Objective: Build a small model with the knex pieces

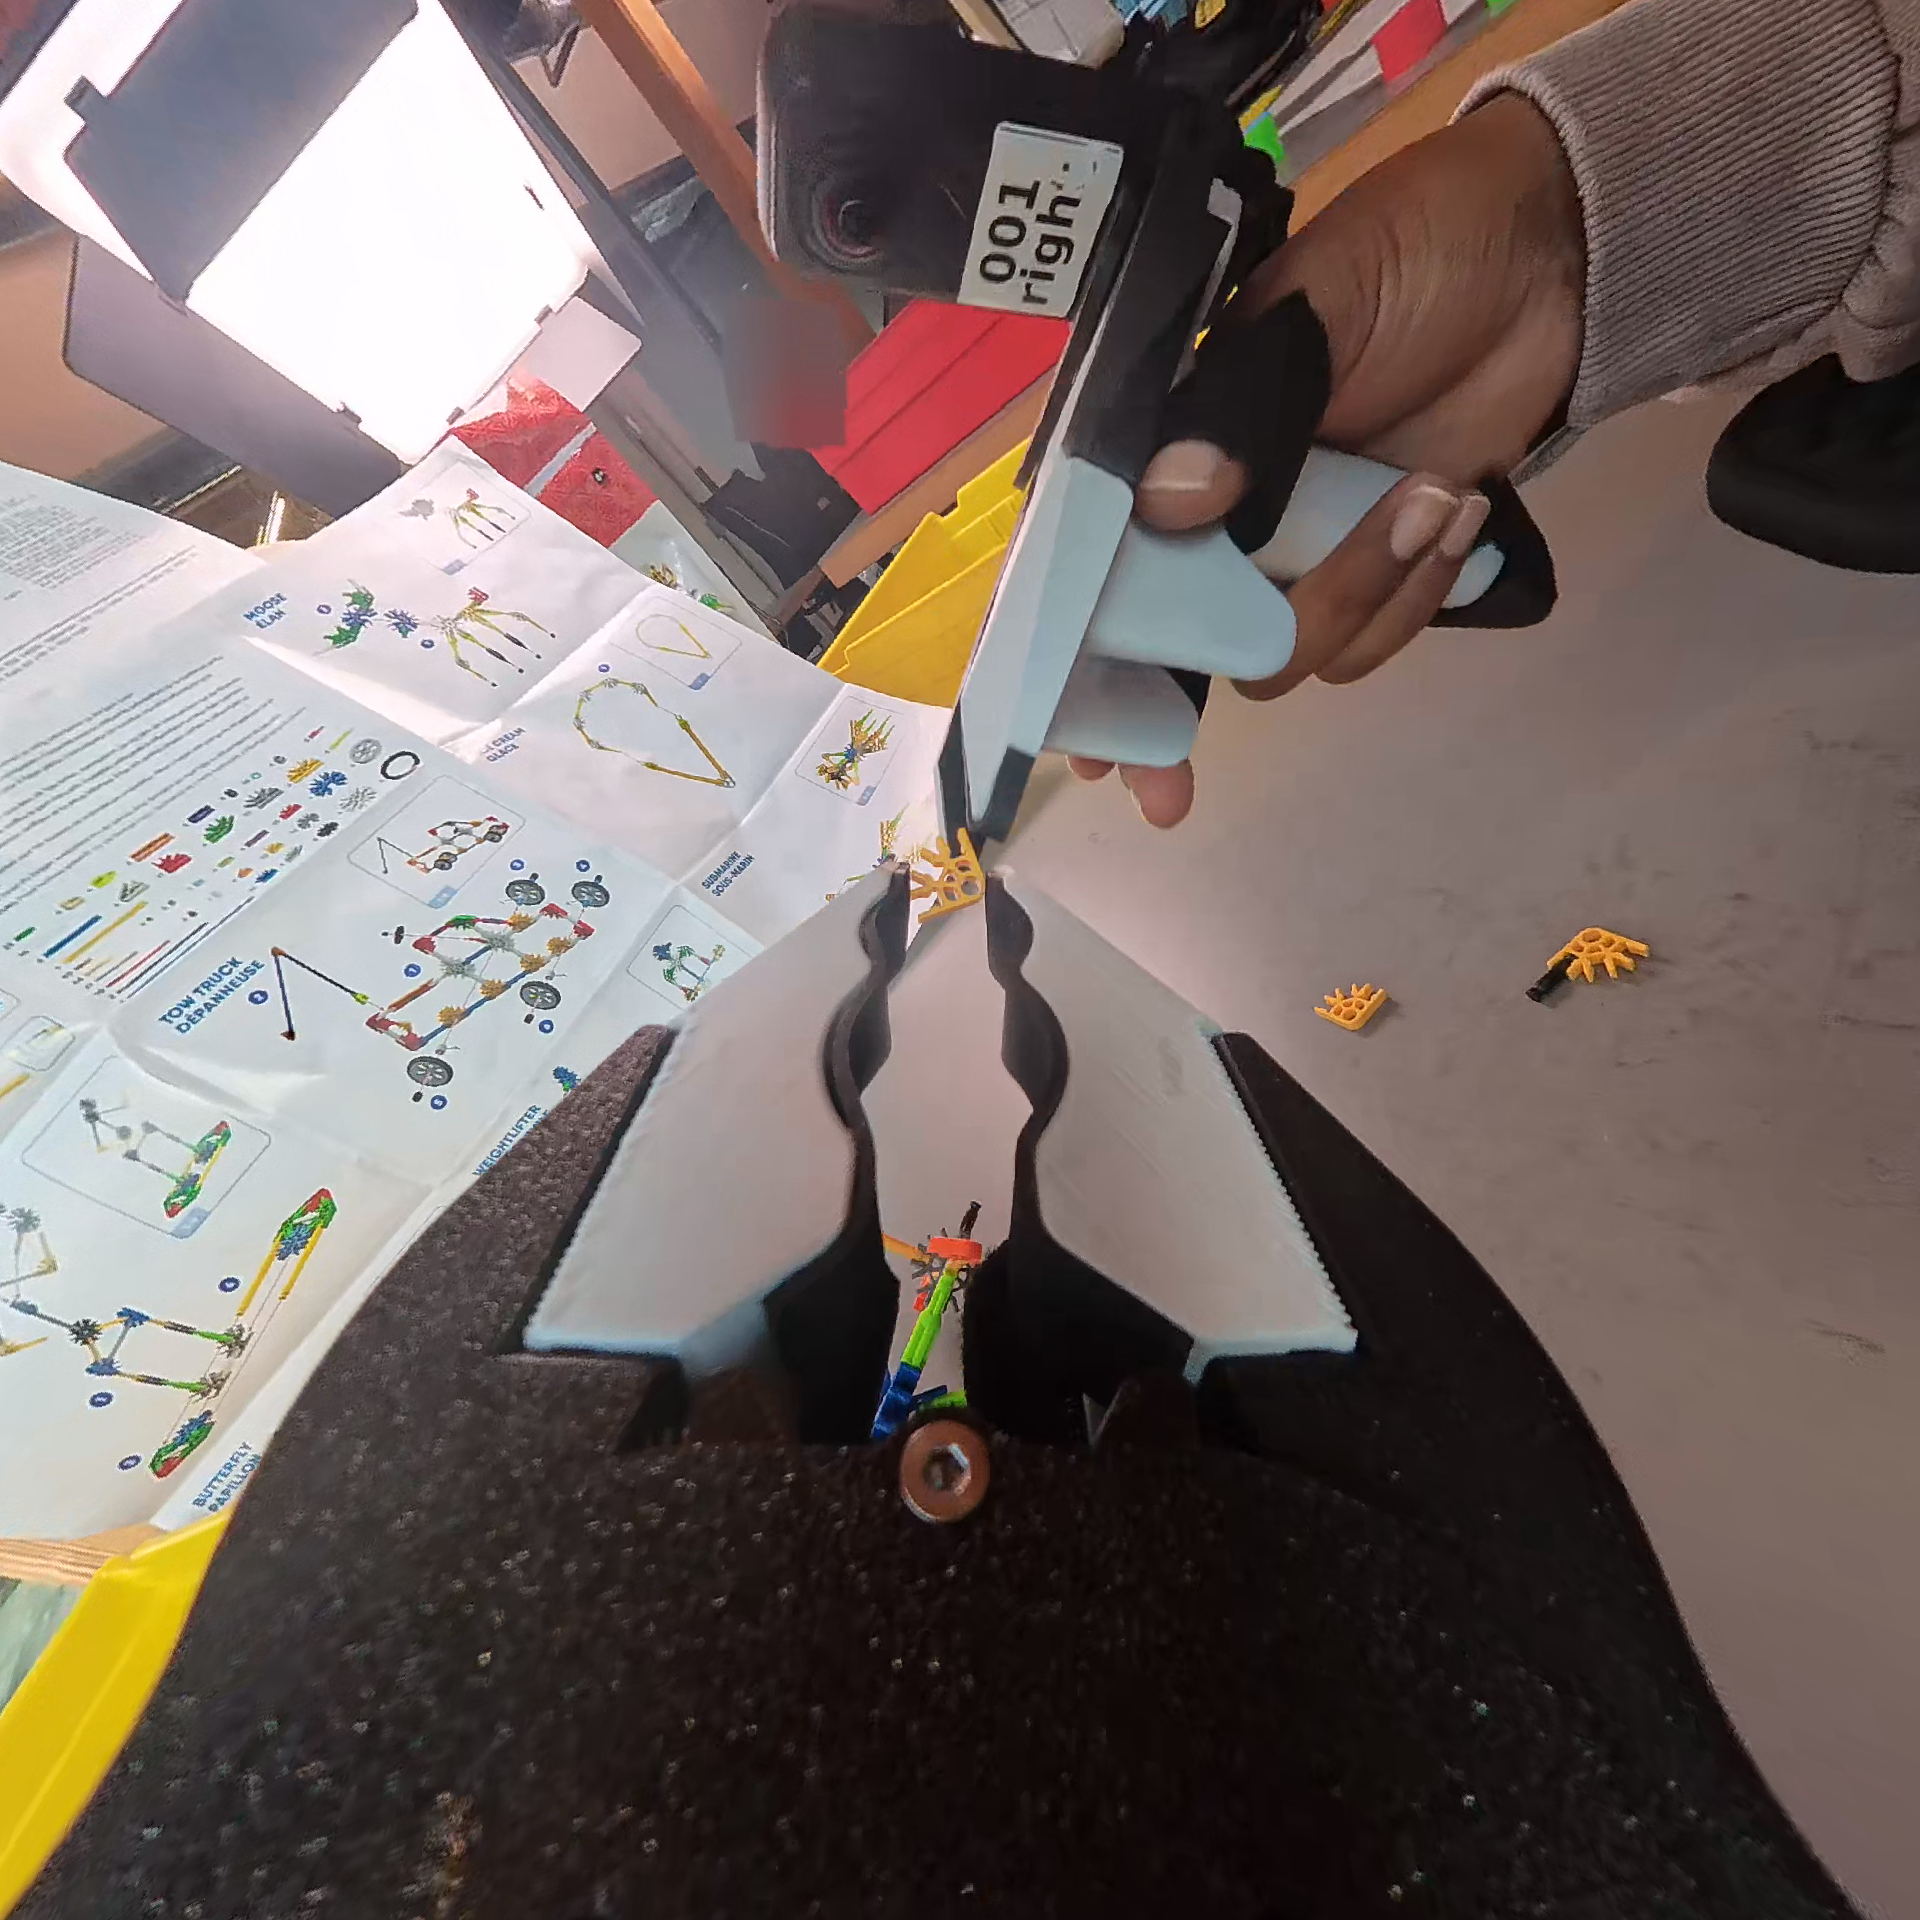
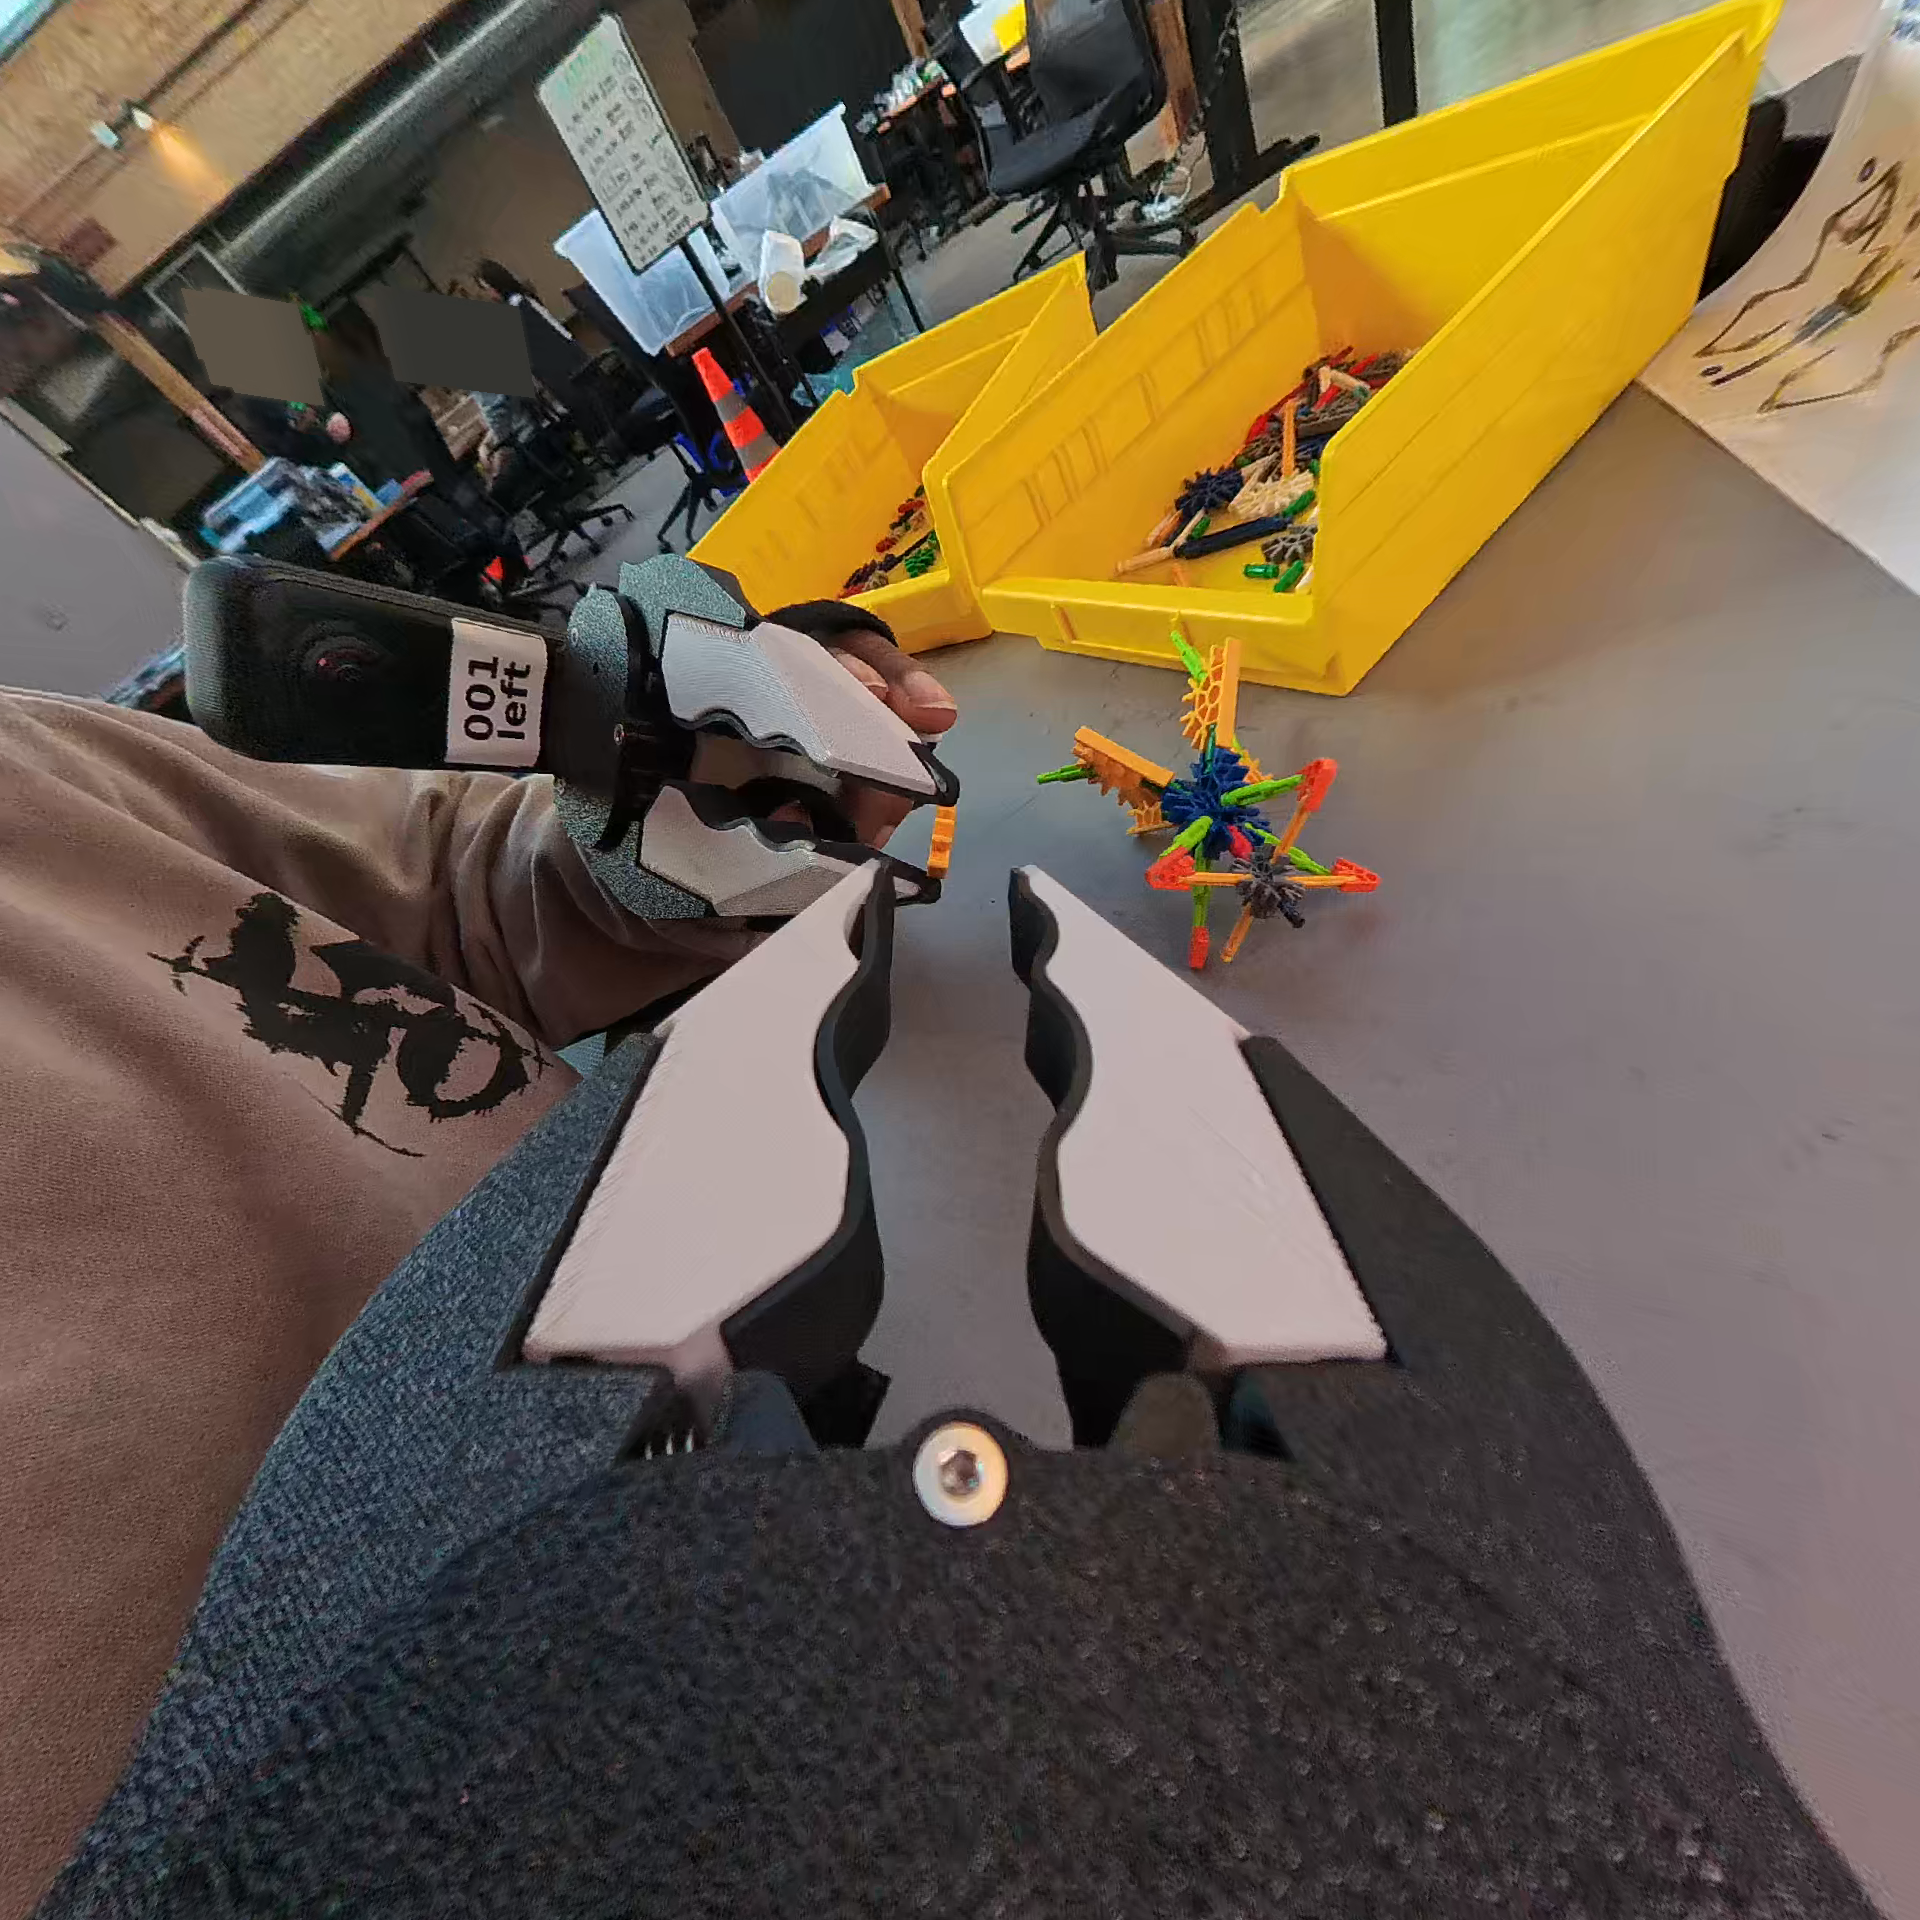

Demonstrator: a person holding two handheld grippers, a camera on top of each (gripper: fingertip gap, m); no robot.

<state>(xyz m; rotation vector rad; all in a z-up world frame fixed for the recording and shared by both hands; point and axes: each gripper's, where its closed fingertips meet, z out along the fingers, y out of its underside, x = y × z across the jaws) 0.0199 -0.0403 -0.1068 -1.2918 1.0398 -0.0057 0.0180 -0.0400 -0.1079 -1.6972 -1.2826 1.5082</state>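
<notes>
pinches a small yellow connector (image 1: 948,883) between the tips of the left gripper (image 1: 945,881), jaws drawn narrow on it, clear of the grey table (image 1: 1558,1299). seen from the right wrist view, stands the piece's long axis upright, spanning from one left fingertip to the other, flat face turned outward.

keeps the right gripper (image 2: 953,876) parted to a middling gap with nothing between its fingers. lies just to the left of and a little beyond the right tips, that connector, close by the left fingertip (image 2: 878,883); from the left wrist view, comes in from above with the right gripper's tips almost on the connector's upper edge, though cannot tell touching from just apart. wraps a person's hand (image 1: 1434,343) round the right handle.

sits well apart to the right, on the table, a built model (image 2: 1236,821) of blue, green and orange rods. beyond it, two yellow bins (image 2: 1143,613) with loose parts inside. spreads a folded instruction sheet (image 1: 416,831) along the left side. leaves two more loose yellow pieces (image 1: 1351,1006) on bare table to the right, with open room around both grippers.
</notes>
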